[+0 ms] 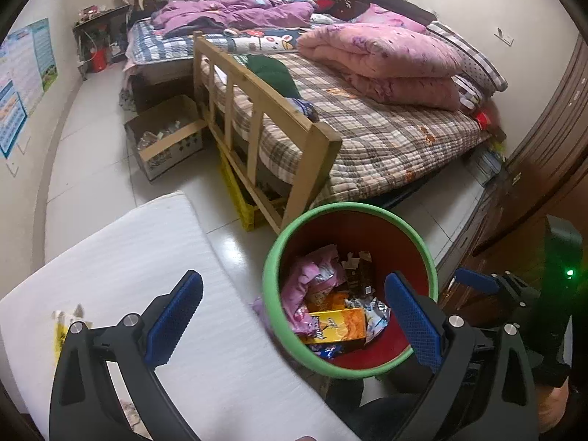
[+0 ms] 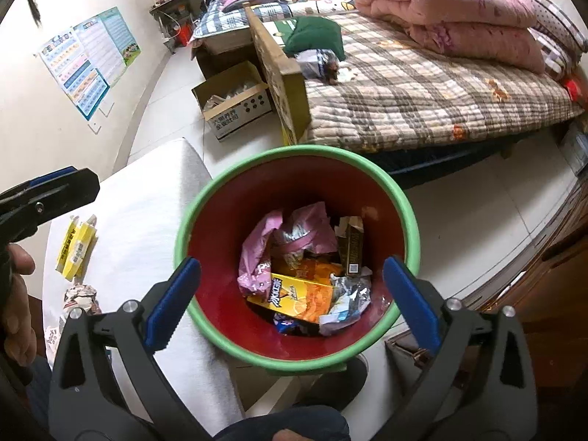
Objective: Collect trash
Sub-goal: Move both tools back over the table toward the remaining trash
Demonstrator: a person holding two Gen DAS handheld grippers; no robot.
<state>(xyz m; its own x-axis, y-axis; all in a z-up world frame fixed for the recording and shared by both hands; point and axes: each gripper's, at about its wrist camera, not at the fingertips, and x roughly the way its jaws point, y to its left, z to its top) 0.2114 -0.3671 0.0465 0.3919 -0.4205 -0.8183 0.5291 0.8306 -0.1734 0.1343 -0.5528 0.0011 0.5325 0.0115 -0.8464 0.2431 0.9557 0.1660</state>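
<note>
Several wrappers and cartons already in the bin [image 2: 294,161], both grippers empty above it.

Red bin with green rim stands on the floor between the white table [image 2: 147,228] and the bed [image 2: 422,99]; inside: pink wrapper [image 2: 257,253], orange-yellow carton [image 2: 297,297], dark small box [image 2: 351,246], crumpled foil [image 2: 349,301]. Right gripper [image 2: 292,301] fingers spread wide over the bin, pinching nothing; left gripper [image 1: 294,316] fingers likewise spread, empty. Yellow packet [image 2: 75,248] and crumpled paper [image 2: 81,296] lie on the table. Cardboard box [image 2: 235,101] beside the bed's wooden rail [image 1: 257,117].
</note>
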